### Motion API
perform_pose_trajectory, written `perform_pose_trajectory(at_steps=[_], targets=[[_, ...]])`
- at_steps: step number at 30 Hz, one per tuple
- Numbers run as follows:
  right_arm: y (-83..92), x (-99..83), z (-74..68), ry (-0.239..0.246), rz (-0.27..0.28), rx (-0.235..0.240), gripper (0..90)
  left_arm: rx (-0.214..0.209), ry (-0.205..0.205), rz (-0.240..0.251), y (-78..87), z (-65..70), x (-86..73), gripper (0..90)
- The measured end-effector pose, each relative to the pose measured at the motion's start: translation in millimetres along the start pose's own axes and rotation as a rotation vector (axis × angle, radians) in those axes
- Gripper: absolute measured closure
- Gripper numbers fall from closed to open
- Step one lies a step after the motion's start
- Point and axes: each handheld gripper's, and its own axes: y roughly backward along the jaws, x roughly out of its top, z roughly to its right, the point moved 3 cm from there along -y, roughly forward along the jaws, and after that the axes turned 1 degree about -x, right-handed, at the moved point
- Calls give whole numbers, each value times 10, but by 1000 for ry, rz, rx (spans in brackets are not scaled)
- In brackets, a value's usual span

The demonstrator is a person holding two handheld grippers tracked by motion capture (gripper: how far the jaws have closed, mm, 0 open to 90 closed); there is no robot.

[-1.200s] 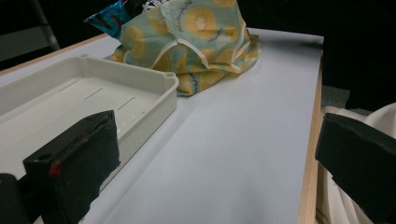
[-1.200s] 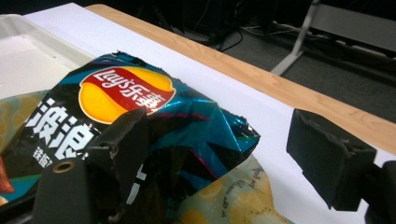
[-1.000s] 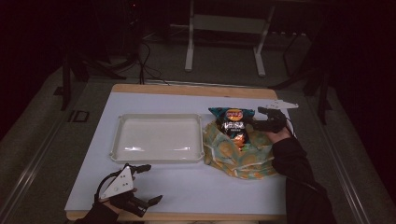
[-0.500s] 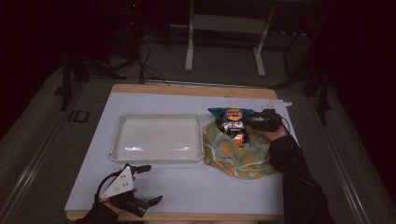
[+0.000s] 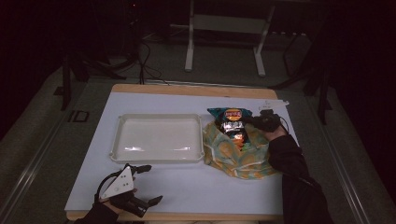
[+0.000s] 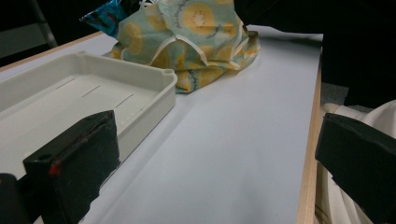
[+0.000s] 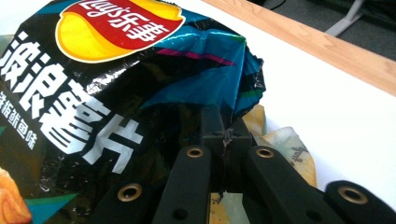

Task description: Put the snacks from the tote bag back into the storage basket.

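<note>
1. Over on the bench's (image 5: pixel 187 186) right side, the right gripper (image 7: pixel 224 140) has its fingers pinched tight on the chip bag's (image 5: pixel 232 122) edge.
2. Chip bag lies on a yellow-patterned cloth bag (image 5: pixel 238 154), just right of the white tray (image 5: pixel 156 138).
3. Left gripper (image 5: pixel 137 186) sits at the near edge, fingers spread wide, holding nothing.

The left claw (image 5: pixel 148 185) rests near the tabletop's (image 5: pixel 219 186) near-left corner, its jaws spread wide apart. The right claw (image 5: pixel 254 122), on a dark-sleeved forearm (image 5: pixel 289 163) reaching along the right edge, has its jaws pressed together on a chip bag (image 7: pixel 116 84).
</note>
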Motion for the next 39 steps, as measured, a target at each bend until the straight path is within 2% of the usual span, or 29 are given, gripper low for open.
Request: perform_pose_trajectory(at_steps=[11, 18, 23, 25, 39], targets=[[182, 149, -123, 26, 49, 52, 900, 10, 4, 7, 7, -10, 5, 2], [284, 218, -194, 54, 79, 58, 900, 14, 5, 7, 5, -13, 5, 2], [408, 293, -222, 49, 122, 75, 900, 16, 9, 8, 2, -16, 4, 2], [486, 347, -253, 61, 145, 81, 900, 15, 8, 6, 0, -16, 4, 2], [780, 589, -316, 62, 225, 75, 900, 18, 8, 6, -1, -23, 4, 3]])
